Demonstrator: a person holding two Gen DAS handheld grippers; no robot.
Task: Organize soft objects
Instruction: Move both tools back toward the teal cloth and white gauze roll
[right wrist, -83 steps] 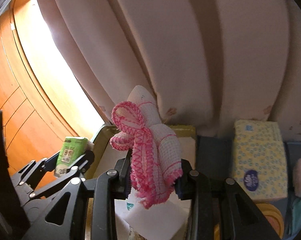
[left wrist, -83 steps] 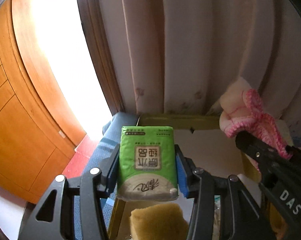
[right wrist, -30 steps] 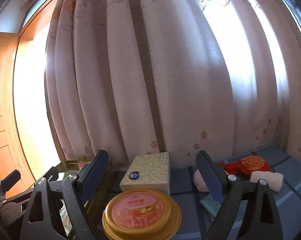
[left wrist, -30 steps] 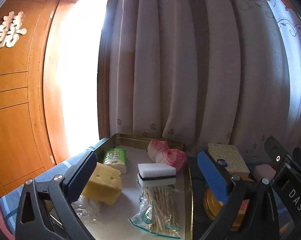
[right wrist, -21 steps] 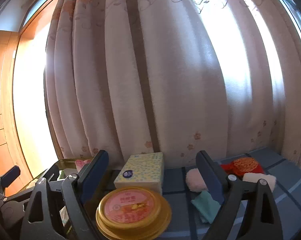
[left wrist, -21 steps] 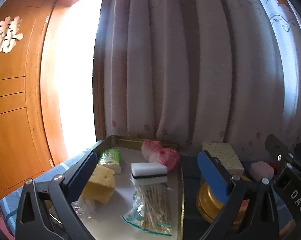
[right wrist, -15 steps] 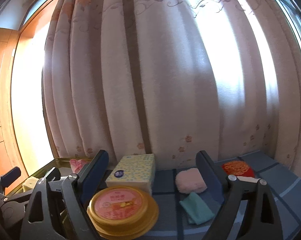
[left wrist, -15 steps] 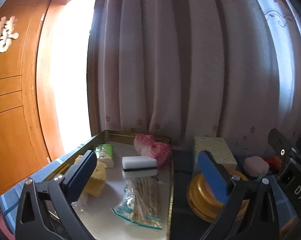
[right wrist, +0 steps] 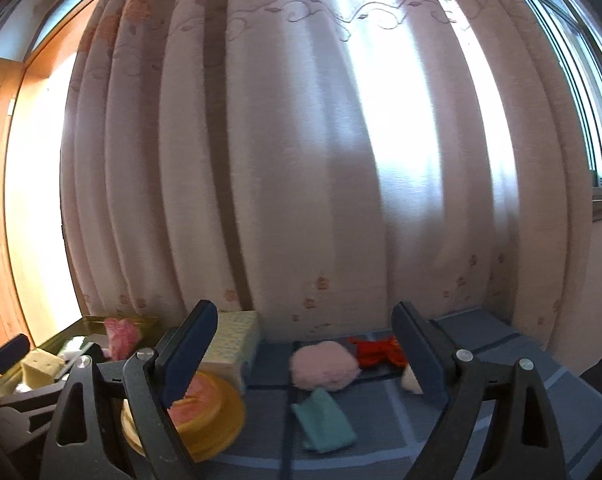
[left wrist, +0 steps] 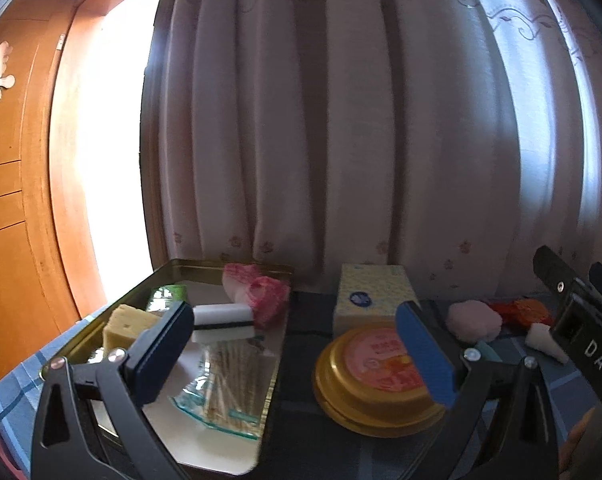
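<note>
Now both tools hang above the blue checked tabletop point(right wrist: 453, 436) with their jaws spread wide and nothing between them. The left tool point(left wrist: 297, 344) looks over a shallow gold metal tray point(left wrist: 205, 266) that holds the soft things gathered so far: a yellow holed sponge block point(left wrist: 127, 322) at the near left, a green tissue packet point(left wrist: 165, 294) behind it, a pink-and-white knitted cloth point(left wrist: 261, 290) toward the tray's far right corner, and a white sponge with a dark band point(left wrist: 223, 318) just in front of that cloth. A clear bag of thin wooden sticks point(left wrist: 221, 384) lies nearer the camera on the tray's pale floor.

Just beside the tray on the right stands a round yellow tin with a pink lid point(left wrist: 375, 376) — partly hidden by the tool's right finger — and behind it a pale yellow patterned tissue box point(left wrist: 371, 294).

The right tool point(right wrist: 301, 356) faces the loose items on the cloth: a fluffy pink round puff point(right wrist: 325, 364) between its fingers, a folded teal cloth point(right wrist: 325, 420) in front of the puff, a red-and-orange fabric piece point(right wrist: 375, 350) behind and to the right, and a small white soft piece point(right wrist: 409, 380) half hidden by the right finger. All four lie well apart from the tray, before a long pale flowered curtain point(right wrist: 301, 160).
</note>
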